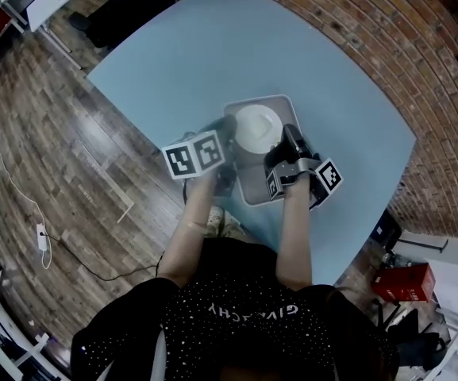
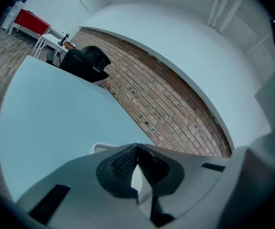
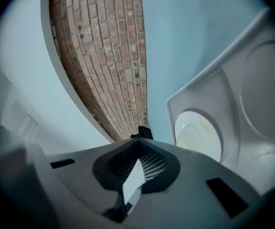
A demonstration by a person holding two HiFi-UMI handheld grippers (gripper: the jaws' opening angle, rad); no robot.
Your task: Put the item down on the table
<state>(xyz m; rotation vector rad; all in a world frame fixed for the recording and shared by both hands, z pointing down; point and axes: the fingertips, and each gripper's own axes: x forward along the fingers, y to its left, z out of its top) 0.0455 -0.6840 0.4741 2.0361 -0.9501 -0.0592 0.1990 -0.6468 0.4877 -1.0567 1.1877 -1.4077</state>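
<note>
A pale grey sectioned tray lies over the near part of the light blue table, with a white bowl in its round compartment. My left gripper, blurred, is at the tray's left rim and my right gripper at its right rim. In the left gripper view the jaws meet at their tips with a white sliver between them, and the tray rim shows just beyond. In the right gripper view the jaws also meet on a white sliver, with the tray and bowl to the right.
The table's near edge runs just below the tray, above the person's arms. Brick paving lies beyond the far and right edges, wood flooring to the left. A black chair stands at the far corner. A red box sits at lower right.
</note>
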